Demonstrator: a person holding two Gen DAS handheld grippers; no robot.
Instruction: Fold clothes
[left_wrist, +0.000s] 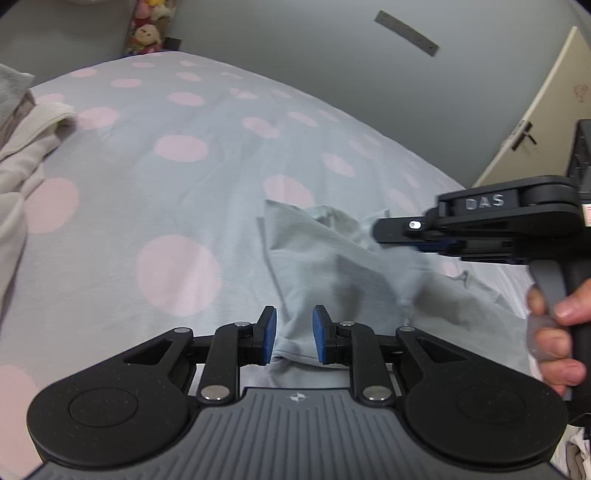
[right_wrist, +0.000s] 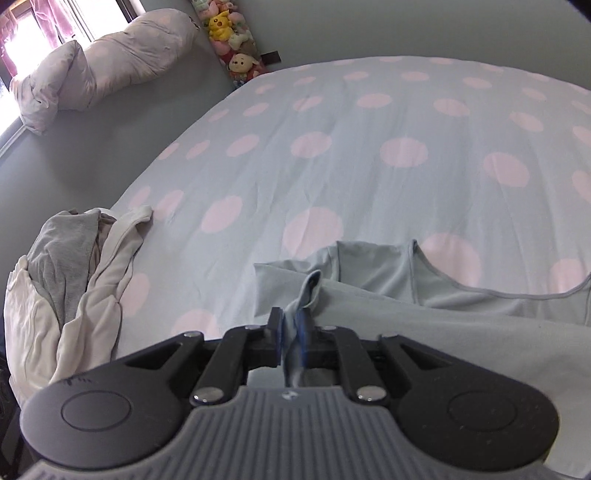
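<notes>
Left wrist view shows the left claw (left_wrist: 294, 334) low over the bed (left_wrist: 177, 184), its blue pads parted with a fold of the pale blue shirt (left_wrist: 332, 266) rising between them; whether the pads press the cloth cannot be told. Further right, the right claw (left_wrist: 380, 230) is blurred, its tips sunk in the same shirt, a hand (left_wrist: 554, 328) on its grip cut off by the frame edge. Right wrist view shows that claw's pads nearly together with a thin strip of shirt hem caught between them. Beyond it the shirt lies crumpled on the dotted sheet, neckline uppermost. At the bed's left edge sits a pile of clothes (right_wrist: 74, 280), partly cropped.
</notes>
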